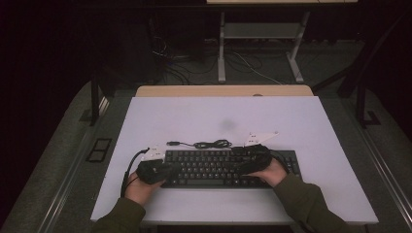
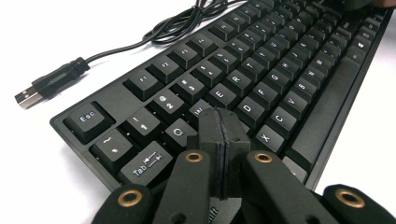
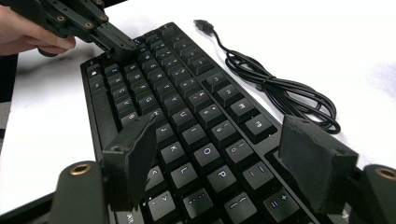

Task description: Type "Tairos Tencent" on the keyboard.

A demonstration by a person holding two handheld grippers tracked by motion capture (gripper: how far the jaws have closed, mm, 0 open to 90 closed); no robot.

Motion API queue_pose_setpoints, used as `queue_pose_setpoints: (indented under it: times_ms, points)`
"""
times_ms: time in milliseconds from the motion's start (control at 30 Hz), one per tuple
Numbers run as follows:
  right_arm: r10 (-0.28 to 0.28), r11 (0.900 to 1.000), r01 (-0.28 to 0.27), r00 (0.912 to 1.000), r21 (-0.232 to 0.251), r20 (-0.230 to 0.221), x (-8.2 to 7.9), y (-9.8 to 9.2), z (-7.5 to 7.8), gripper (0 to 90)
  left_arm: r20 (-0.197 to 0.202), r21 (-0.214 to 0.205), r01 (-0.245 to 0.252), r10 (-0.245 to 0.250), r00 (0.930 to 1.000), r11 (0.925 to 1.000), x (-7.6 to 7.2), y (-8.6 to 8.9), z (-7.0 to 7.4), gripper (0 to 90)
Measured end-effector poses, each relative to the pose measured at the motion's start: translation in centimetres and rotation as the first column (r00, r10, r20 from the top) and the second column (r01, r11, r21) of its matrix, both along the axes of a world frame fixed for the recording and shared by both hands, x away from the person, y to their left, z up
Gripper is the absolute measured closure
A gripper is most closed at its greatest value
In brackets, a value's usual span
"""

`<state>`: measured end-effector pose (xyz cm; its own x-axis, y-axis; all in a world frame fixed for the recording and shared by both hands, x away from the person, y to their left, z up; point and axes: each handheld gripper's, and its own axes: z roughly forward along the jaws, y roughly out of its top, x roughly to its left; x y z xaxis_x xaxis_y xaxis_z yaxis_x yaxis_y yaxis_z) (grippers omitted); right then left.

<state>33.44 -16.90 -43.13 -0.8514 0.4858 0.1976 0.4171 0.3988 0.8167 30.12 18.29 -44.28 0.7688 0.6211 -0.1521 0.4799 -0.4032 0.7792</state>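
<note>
Black keyboard (image 1: 214, 168) flat on worktop (image 1: 218, 116); closed left gripper (image 2: 223, 122) over its left keys, open right gripper (image 3: 217, 154) above its right.

Dim, dark-edged overhead picture; close views bright, table glaring white.

Left gripper (image 2: 223, 122) jaws closed, right gripper (image 3: 219, 154) spread

A black keyboard (image 1: 218, 168) with white legends and its black cable (image 1: 209, 144) are lying on a plain white counter (image 1: 204, 116).
</note>
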Motion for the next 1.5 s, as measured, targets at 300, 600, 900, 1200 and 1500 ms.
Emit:
queue_pose_setpoints:
  times_ms: [300,600,900,1200,1500]
  points:
    - [-0.002,1.0,0.002,1.0,0.001,-0.002,0.0,0.0,0.0,26.9,0.008,0.002,0.001,-0.001,1.0,1.0,-0.1,0.1,0.2,88.6]
    - [-0.006,1.0,0.006,1.0,0.005,0.0,0.0,-0.1,0.1,26.8,0.025,-0.006,-0.009,0.009,0.9996,0.9999,-0.2,0.3,0.6,84.0]
    - [-0.01,0.9999,0.01,0.9999,0.005,0.001,-0.1,-0.3,0.1,26.7,0.034,-0.016,-0.005,0.006,0.9994,0.9999,-0.3,-0.2,0.8,68.9]
    - [-0.014,0.9999,0.014,0.9999,0.007,0.0,-0.1,-0.4,0.1,26.7,0.029,-0.006,0.006,-0.006,0.9996,1.0,-0.5,-1.0,0.7,47.6]
    - [-0.014,0.9998,0.014,0.9999,0.014,0.001,-0.1,-0.2,0.1,26.5,0.033,-0.001,0.016,-0.016,0.9993,0.9999,-0.6,-1.7,0.6,29.8]
